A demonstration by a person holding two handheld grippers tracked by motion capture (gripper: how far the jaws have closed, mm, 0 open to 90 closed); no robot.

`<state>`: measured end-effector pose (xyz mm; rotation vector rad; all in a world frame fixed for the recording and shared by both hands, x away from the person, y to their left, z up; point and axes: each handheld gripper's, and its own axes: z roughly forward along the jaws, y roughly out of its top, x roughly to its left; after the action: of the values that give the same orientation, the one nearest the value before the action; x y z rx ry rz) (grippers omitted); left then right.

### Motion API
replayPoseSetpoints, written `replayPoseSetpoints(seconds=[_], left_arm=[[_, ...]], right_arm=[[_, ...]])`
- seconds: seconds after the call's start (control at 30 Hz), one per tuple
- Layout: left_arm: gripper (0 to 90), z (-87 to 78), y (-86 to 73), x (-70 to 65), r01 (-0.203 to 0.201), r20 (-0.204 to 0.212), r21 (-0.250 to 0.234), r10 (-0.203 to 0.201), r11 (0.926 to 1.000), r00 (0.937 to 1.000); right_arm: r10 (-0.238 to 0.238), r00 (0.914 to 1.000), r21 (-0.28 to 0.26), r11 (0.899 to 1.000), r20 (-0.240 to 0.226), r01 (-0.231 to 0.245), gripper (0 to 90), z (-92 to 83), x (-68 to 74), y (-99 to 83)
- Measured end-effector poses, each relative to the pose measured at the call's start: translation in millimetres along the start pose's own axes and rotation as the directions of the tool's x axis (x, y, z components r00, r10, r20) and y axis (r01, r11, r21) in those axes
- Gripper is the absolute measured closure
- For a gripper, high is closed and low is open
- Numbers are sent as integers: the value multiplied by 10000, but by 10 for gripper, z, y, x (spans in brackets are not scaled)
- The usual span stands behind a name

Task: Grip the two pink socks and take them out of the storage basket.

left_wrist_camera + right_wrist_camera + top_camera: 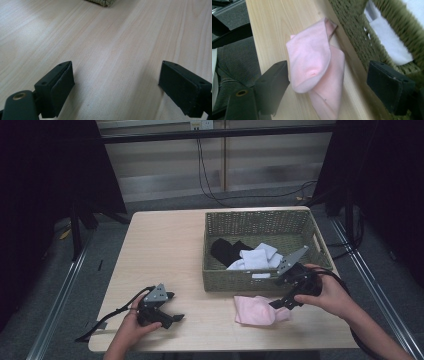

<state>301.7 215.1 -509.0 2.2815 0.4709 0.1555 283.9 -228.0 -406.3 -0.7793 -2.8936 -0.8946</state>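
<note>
A folded pink sock point(256, 310) point(317, 67) lies on the wooden table point(165, 255) just in front of the woven green basket point(240, 281) point(352, 27). My right gripper point(284, 304) point(328, 85) hovers over the sock's right end, open, jaws on either side of it without closing on it. In the basket lie white socks point(257, 257) point(387, 42) and a black sock point(224, 249). My left gripper point(172, 318) point(116, 87) rests low near the table's front left, open, with bare wood between its jaws.
The basket fills the table's right back part, and its corner point(102, 2) shows at the top of the left gripper view. Cables point(210, 185) trail on the floor behind the table. The table's front edge point(254, 30) runs close beside the sock.
</note>
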Motion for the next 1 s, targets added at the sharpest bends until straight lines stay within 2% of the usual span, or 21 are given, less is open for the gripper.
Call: replayPoseSetpoints(seconds=[0.4,0.57,0.63,0.77,0.87,1.0], left_arm=[[122,0,0,0,-1,-2,-1,1,10000,10000],[122,0,0,0,2,-4,-3,-2,10000,10000],[122,0,0,0,0,-2,-3,0,10000,10000],[122,0,0,0,2,-3,-2,-2,10000,10000],[122,0,0,0,4,-2,-2,-4,10000,10000],[122,0,0,0,-2,-2,-1,2,10000,10000]], right_arm=[[522,9983,-133,9986,258,-519,173,179,-63,-326],[704,9970,-395,9968,335,-690,172,226,-76,-474],[617,9968,-420,9973,509,-596,170,238,-90,-531],[801,9950,-519,9957,600,-770,169,269,-101,-640],[675,9943,-614,9961,825,-626,168,308,-111,-704],[665,9943,-850,9946,839,-594,167,372,-113,-769]])
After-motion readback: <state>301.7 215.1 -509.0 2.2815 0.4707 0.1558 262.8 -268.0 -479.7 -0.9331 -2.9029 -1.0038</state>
